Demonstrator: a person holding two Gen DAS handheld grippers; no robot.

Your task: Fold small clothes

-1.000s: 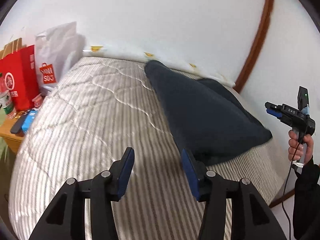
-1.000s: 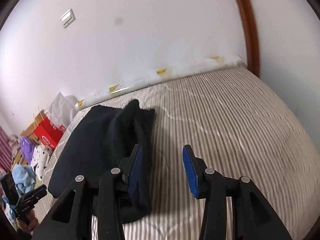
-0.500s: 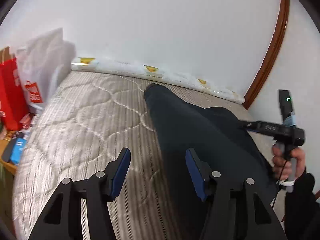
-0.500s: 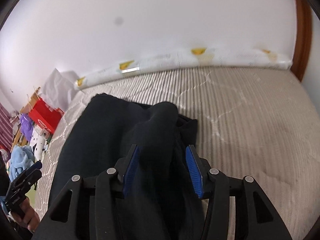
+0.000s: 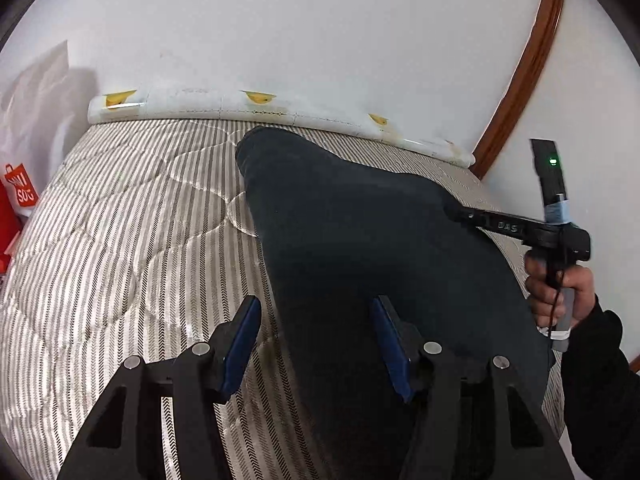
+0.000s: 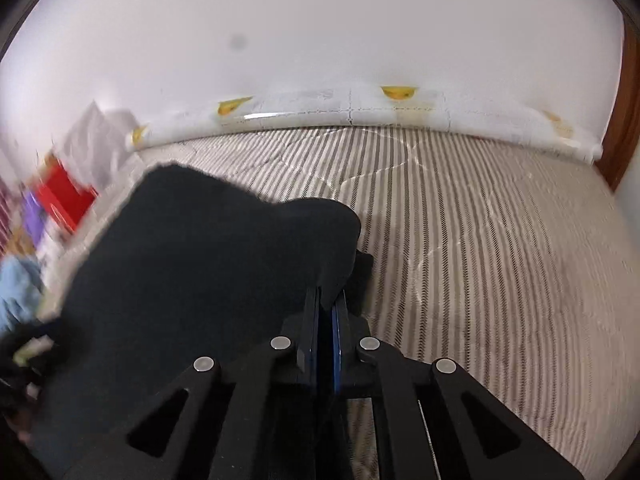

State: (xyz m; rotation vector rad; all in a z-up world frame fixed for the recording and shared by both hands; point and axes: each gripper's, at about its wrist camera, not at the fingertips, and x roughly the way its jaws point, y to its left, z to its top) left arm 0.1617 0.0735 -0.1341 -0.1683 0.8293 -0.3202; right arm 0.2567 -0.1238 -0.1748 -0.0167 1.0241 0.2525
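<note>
The dark garment (image 5: 360, 248) lies on the striped mattress (image 5: 120, 240), stretching from near the rolled pad (image 5: 280, 110) at the wall toward the near edge, with a raised hump of cloth on its right side. The right gripper (image 6: 326, 308) is clamped tight on that bunched edge of the cloth, pads pressed together with fabric pinched between them; in the left wrist view it shows as a black tool reaching into the garment's right side, held by a hand (image 5: 560, 288) in a dark sleeve. The left gripper (image 5: 316, 340) stands about half open above the garment's near left edge, one pad over bare mattress and the other over cloth, gripping nothing. The step in hand looks like taking hold of two points before a fold, so the left tongs would do well to come down squarely over the edge so that both pads meet fabric, catching all the layers there rather than only the top one, and to close firmly before either hand lifts. Lifting both holds together and level should keep the cloth from twisting. As for room, bare mattress lies wide on the left of the garment and also on its far right side, good ground for laying the fold flat; the wall and rolled pad bound the far side, a wooden trim (image 5: 520, 68) stands at the right corner, and bags (image 5: 20, 196) crowd the floor past the left edge
</note>
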